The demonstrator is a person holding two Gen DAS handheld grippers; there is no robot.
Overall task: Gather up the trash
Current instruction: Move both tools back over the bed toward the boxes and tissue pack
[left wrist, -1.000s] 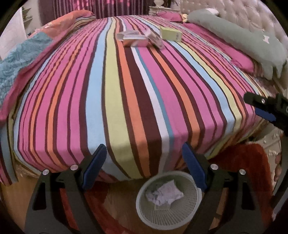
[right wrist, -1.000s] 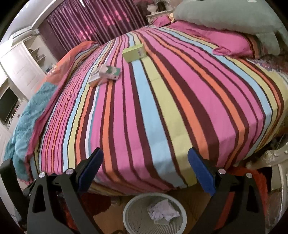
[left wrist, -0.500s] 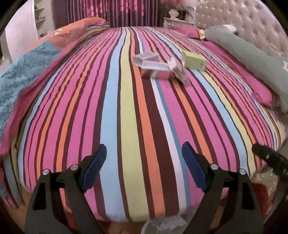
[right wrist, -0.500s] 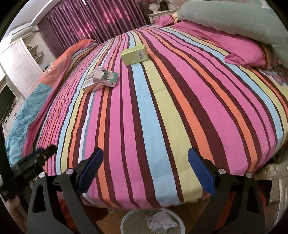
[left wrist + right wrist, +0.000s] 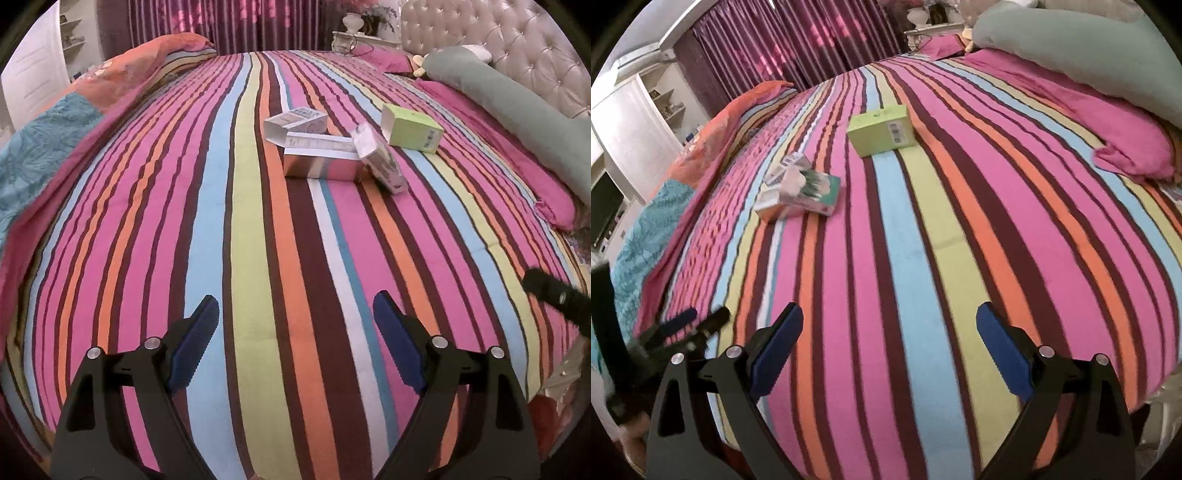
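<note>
Four cardboard boxes lie ahead of both spread, empty grippers (left gripper (image 5: 291, 325), right gripper (image 5: 889, 334)): one lime-green box (image 5: 412, 127), three pale cartons (image 5: 321, 155) clustered. Only the left view shows the tufted headboard (image 5: 517, 59).

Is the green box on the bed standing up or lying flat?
Lying flat. The green box rests on a broad face on the striped bedspread, barcode facing up in the right wrist view.

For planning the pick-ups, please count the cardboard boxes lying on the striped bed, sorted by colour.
Lime-green cardboard box: 1
White and pale printed cardboard boxes, clustered: 3
Total: 4
</note>
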